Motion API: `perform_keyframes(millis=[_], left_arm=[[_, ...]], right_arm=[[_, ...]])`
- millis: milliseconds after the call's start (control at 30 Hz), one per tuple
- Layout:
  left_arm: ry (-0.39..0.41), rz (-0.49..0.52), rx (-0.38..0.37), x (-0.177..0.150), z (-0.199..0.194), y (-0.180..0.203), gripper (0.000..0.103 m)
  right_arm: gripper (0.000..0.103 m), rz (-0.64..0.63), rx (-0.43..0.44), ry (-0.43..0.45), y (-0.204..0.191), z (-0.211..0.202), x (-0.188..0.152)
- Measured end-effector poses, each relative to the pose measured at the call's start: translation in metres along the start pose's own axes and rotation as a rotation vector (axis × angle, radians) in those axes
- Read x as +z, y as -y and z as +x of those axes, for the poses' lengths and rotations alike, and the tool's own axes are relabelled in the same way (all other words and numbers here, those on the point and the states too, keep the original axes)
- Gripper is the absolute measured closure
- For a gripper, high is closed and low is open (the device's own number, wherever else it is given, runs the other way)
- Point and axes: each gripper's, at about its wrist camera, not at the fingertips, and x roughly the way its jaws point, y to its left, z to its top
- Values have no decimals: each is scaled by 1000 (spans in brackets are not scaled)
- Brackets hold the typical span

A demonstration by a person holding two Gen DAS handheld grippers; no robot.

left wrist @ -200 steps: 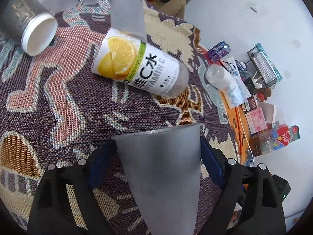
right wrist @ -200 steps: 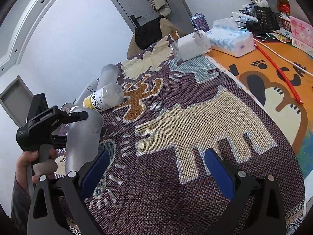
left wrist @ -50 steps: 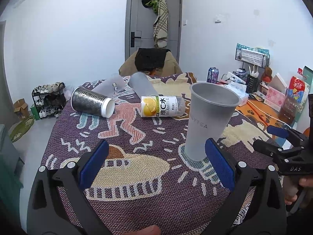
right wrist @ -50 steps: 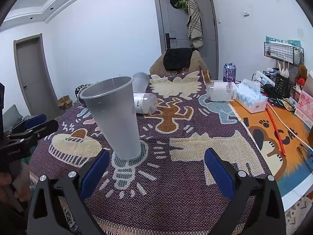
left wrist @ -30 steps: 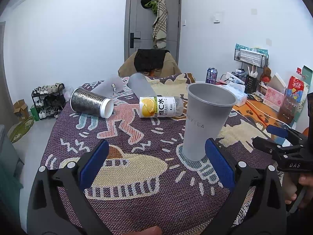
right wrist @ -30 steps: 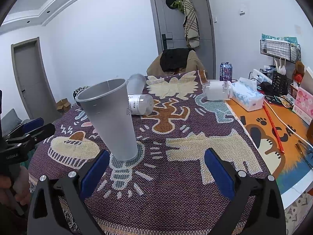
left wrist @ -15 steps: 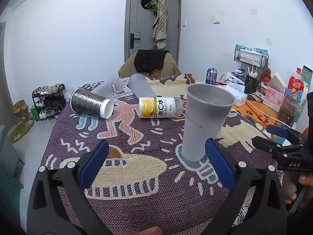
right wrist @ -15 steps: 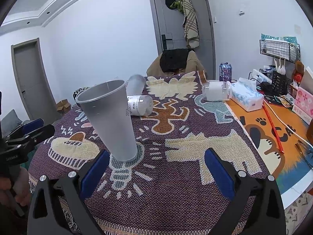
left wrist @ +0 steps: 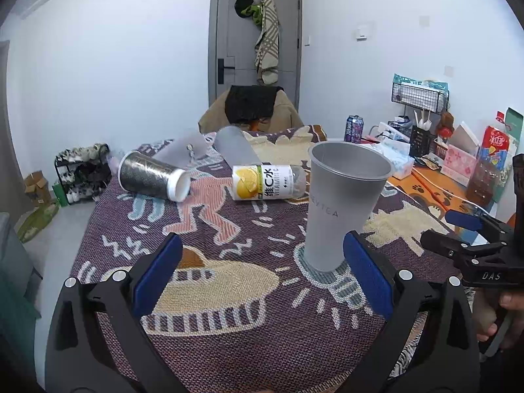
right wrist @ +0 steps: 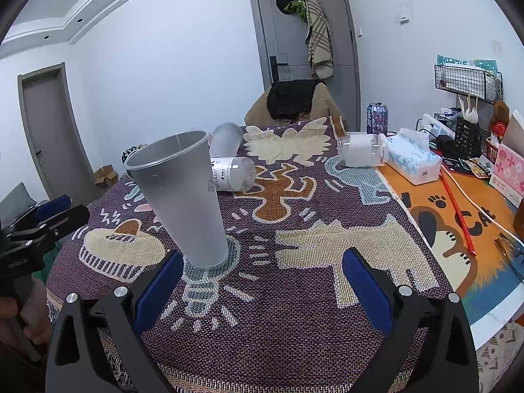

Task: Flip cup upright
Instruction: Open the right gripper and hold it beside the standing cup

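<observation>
Left tool near edge of counter, pads spread wide, gripping nothing; right pad just beside base of grey cup. Right tool likewise agape, empty.

Cup stands upright, mouth up, on woven cloth, free of both tools.

Risk: tall narrow-based cup on soft weave; sideways nudge from left pad likely tips it toward lying clutter.

Count: 1 upright cup; behind it 1 lemon bottle, 1 dark glitter cup, 2 frosted cups, all on sides; 1 clear jar lying far right.
</observation>
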Motion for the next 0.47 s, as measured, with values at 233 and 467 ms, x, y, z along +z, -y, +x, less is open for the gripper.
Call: perform_keyframes(millis=[233,467], left_arm=[[8,-8,6,2,2,-1,5],[-25,-62,5,-2,11,-16,5]], right_arm=[[8,-14,11,-17,-1,7,1],[8,-77,40,-66,-19,26,6]])
